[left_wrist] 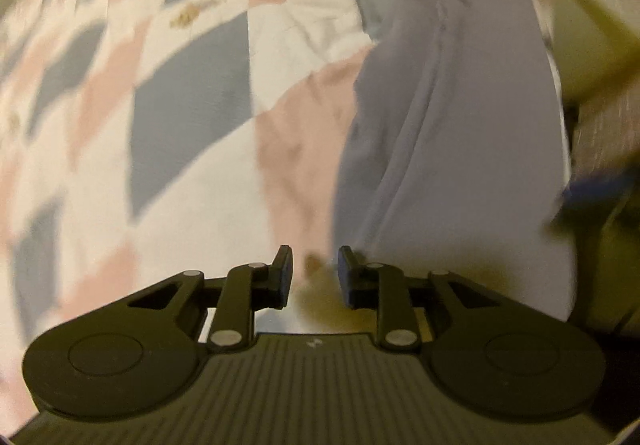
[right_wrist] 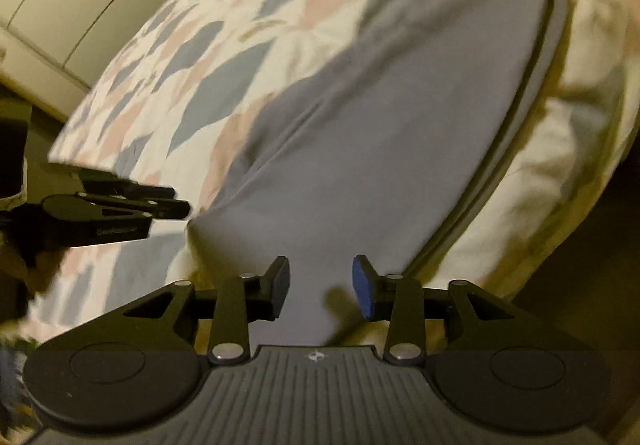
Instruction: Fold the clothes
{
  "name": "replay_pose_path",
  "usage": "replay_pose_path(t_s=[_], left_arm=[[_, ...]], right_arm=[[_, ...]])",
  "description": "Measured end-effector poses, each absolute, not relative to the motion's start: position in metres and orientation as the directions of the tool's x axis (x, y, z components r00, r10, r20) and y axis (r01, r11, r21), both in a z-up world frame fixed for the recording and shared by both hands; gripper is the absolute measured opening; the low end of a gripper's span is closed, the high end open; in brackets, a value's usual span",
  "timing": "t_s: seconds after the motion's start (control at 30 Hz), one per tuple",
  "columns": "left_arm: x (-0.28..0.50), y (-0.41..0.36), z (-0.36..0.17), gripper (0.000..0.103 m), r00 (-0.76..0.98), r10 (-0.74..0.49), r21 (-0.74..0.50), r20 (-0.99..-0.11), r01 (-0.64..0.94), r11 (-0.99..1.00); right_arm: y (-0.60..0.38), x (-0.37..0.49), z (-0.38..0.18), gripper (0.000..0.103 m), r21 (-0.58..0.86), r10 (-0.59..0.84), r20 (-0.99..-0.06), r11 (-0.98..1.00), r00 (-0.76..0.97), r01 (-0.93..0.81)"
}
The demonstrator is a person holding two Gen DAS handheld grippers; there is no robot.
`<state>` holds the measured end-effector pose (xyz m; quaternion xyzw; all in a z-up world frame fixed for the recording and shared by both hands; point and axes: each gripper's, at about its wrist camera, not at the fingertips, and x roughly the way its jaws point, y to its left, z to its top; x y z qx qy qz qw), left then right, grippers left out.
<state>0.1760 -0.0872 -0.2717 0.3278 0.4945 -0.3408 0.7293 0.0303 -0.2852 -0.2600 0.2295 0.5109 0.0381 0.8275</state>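
The grey garment (right_wrist: pixel 360 149) lies long on the patterned bed cover (left_wrist: pixel 140 125); it looks soft and light. Both the left gripper (left_wrist: pixel 315 277) and right gripper (right_wrist: pixel 320 287) are apart, holding nothing; its near edge seems best to grab.

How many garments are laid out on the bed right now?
1: a plain grey-lavender cloth garment lies lengthwise on the pink, grey and white patterned bedspread, ahead of the right gripper. Others may lie outside the views.
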Motion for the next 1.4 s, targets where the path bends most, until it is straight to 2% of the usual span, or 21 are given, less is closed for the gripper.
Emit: replay_pose_path(t_s=[0.07, 0.17, 0.3, 0.37, 0.47, 0.57, 0.63, 0.73, 0.8, 0.83, 0.93, 0.97, 1.1, 1.2, 1.4], left_arm=[[0.154, -0.078, -0.273, 0.026, 0.348, -0.167, 0.263, -0.923, 0.884, 0.387], [0.117, -0.066, -0.278, 0.036, 0.424, -0.245, 0.411, -0.872, 0.906, 0.105], [0.084, -0.056, -0.302, 0.048, 0.474, -0.388, 0.575, -0.791, 0.793, -0.203], [0.070, -0.051, -0.315, 0.052, 0.474, -0.464, 0.643, -0.749, 0.690, -0.333], [0.051, -0.044, -0.335, 0.052, 0.447, -0.567, 0.719, -0.692, 0.503, -0.480], [0.053, -0.039, -0.357, 0.052, 0.435, -0.633, 0.768, -0.640, 0.371, -0.522], [0.057, -0.035, -0.372, 0.048, 0.429, -0.662, 0.787, -0.615, 0.290, -0.544], [0.065, -0.033, -0.385, 0.039, 0.416, -0.671, 0.787, -0.614, 0.255, -0.562], [0.065, -0.033, -0.390, 0.028, 0.414, -0.670, 0.785, -0.616, 0.253, -0.565], [0.065, -0.034, -0.390, 0.026, 0.415, -0.666, 0.783, -0.619, 0.263, -0.564], [0.072, -0.048, -0.371, 0.021, 0.412, -0.632, 0.755, -0.656, 0.383, -0.533], [0.076, -0.055, -0.359, 0.020, 0.407, -0.615, 0.734, -0.675, 0.449, -0.509], [0.090, -0.083, -0.309, 0.017, 0.368, -0.551, 0.620, -0.749, 0.683, -0.386], [0.104, -0.104, -0.272, 0.017, 0.328, -0.526, 0.521, -0.785, 0.809, -0.272], [0.136, -0.153, -0.219, 0.017, 0.275, -0.538, 0.399, -0.797, 0.908, -0.126]], right_arm=[[-0.264, 0.017, -0.254, 0.044, 0.352, 0.258, -0.847, 0.928, 0.466, 0.125], [-0.233, 0.005, -0.257, 0.049, 0.248, 0.209, -0.870, 0.968, 0.447, 0.029], [-0.191, -0.009, -0.266, 0.059, 0.053, 0.098, -0.892, 0.992, 0.441, -0.115], [-0.174, -0.013, -0.273, 0.059, -0.043, 0.039, -0.891, 0.985, 0.452, -0.170], [-0.153, -0.016, -0.286, 0.059, -0.169, -0.035, -0.878, 0.956, 0.477, -0.242], [-0.133, -0.020, -0.299, 0.059, -0.338, -0.139, -0.840, 0.890, 0.524, -0.306], [-0.123, -0.023, -0.308, 0.059, -0.430, -0.181, -0.807, 0.833, 0.562, -0.349], [-0.111, -0.028, -0.321, 0.059, -0.545, -0.232, -0.752, 0.745, 0.617, -0.384], [-0.108, -0.027, -0.329, 0.050, -0.571, -0.239, -0.744, 0.712, 0.624, -0.409], [-0.107, -0.027, -0.333, 0.038, -0.578, -0.237, -0.744, 0.698, 0.625, -0.423], [-0.123, -0.018, -0.325, 0.021, -0.487, -0.176, -0.792, 0.759, 0.584, -0.432], [-0.132, -0.014, -0.318, 0.019, -0.444, -0.153, -0.808, 0.793, 0.569, -0.417], [-0.193, 0.006, -0.271, 0.019, -0.084, 0.083, -0.861, 0.950, 0.502, -0.302], [-0.240, 0.017, -0.245, 0.019, 0.122, 0.209, -0.849, 0.971, 0.485, -0.205], [-0.307, 0.032, -0.209, 0.018, 0.271, 0.293, -0.807, 0.955, 0.513, -0.120]])
